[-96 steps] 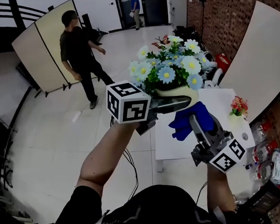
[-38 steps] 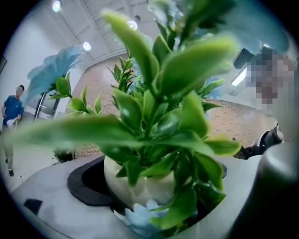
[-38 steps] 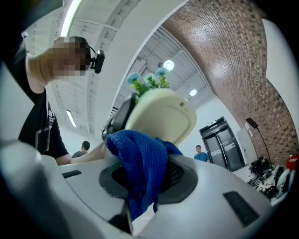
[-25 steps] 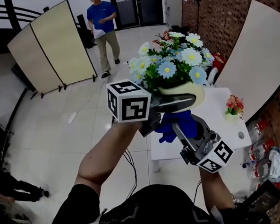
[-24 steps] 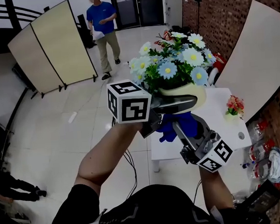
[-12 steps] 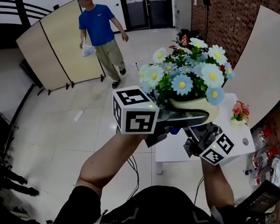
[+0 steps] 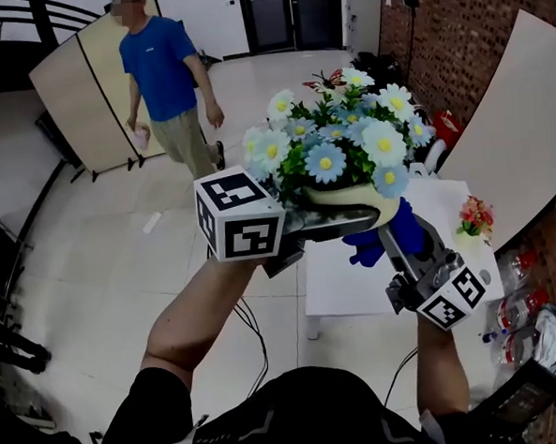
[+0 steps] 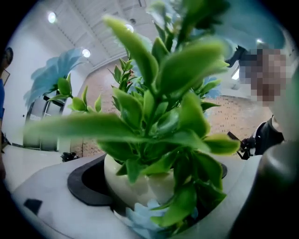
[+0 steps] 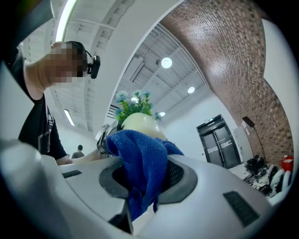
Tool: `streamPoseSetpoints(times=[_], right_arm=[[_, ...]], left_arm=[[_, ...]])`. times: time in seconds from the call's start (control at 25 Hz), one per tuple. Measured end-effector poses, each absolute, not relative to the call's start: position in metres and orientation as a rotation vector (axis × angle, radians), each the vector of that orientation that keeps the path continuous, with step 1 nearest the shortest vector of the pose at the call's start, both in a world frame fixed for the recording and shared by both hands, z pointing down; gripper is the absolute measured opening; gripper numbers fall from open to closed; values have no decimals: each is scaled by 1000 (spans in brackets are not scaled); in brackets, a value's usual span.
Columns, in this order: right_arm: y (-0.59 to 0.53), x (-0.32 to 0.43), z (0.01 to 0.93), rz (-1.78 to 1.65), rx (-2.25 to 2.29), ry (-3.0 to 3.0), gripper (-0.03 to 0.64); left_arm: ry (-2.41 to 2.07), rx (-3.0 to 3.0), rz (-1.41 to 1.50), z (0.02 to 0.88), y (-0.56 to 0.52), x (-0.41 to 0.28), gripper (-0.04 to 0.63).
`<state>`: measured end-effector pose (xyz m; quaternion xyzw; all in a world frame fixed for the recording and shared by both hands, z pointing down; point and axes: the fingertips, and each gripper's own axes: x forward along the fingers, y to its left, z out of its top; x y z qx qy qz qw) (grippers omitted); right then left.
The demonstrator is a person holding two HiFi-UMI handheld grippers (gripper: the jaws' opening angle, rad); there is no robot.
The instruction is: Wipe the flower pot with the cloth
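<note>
A cream flower pot (image 7: 354, 199) full of blue and white daisies (image 7: 334, 138) is held up in the air, high above the white table (image 7: 357, 277). My left gripper (image 7: 339, 220) is shut on the pot's rim; its own view shows the pot (image 8: 140, 184) and green leaves (image 8: 159, 121) between the jaws. My right gripper (image 7: 398, 230) is shut on a blue cloth (image 7: 391, 233) and presses it against the pot's lower right side. From the right gripper view the cloth (image 9: 140, 163) sits between the jaws with the pot (image 9: 138, 123) just beyond it.
A person in a blue shirt (image 7: 161, 78) walks on the floor at the back left beside a folding screen (image 7: 73, 88). A small flower arrangement (image 7: 473, 218) stands on the table's right side. A brick wall (image 7: 463, 27) and a leaning board (image 7: 511, 108) close the right.
The right gripper with the cloth has come from under the pot up to its right side. The pot has shifted a little left. The person in blue has walked closer.
</note>
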<state>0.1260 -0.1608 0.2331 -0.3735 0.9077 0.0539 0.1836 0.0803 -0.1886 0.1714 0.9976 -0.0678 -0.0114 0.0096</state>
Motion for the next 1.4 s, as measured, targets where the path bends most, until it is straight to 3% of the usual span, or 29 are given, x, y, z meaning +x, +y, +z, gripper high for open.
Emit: streamPoseSetpoints(times=[0.32, 0.84, 1.04, 1.4], right_arm=[[-161, 176, 197, 171, -1267, 2596, 95], [-177, 172, 183, 113, -1382, 2646, 95], [-194, 176, 204, 67, -1437, 2668, 95], [-199, 144, 289, 1, -1522, 2697, 95]], left_arm=[[-272, 3128, 17, 180, -205, 74, 548], [-272, 3170, 149, 206, -220, 69, 548], [-260, 3143, 222, 250, -239, 71, 548], [-209, 3128, 361, 410, -237, 49, 548]])
